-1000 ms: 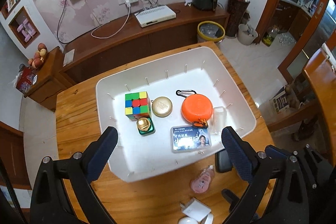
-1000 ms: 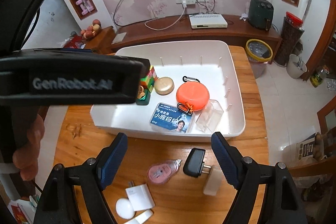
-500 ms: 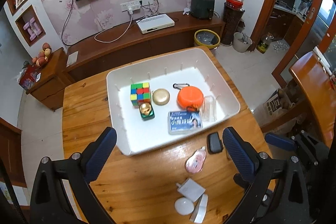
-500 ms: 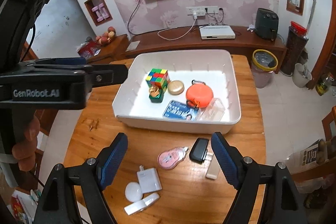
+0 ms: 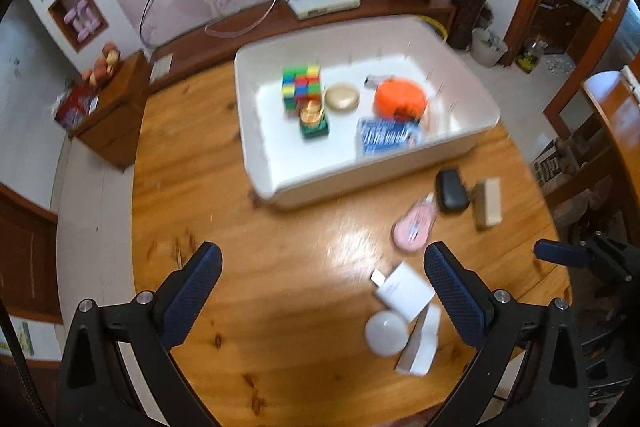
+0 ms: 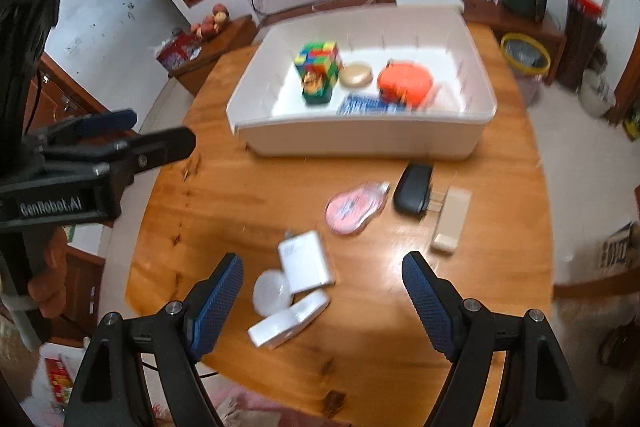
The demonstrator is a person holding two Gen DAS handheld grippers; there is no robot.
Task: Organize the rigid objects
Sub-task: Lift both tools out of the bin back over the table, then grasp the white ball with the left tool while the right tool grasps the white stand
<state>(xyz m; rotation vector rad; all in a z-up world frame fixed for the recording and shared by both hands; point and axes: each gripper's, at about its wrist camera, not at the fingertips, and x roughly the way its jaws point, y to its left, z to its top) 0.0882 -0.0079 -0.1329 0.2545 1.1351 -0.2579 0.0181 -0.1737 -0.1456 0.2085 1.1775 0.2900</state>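
Both grippers (image 5: 322,269) (image 6: 322,281) gaping, empty; beige bar (image 6: 450,221) lengthwise toward bin (image 6: 360,141).

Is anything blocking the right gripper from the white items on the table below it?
Nothing visible. The right gripper has its jaws open and empty above the white charger, round white piece and white clip, with only bare wooden table around them.

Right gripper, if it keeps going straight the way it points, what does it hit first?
Probably the white square charger block, lying between the right gripper's open jaws on the wooden table, beside the round white disc. Depth is uncertain.
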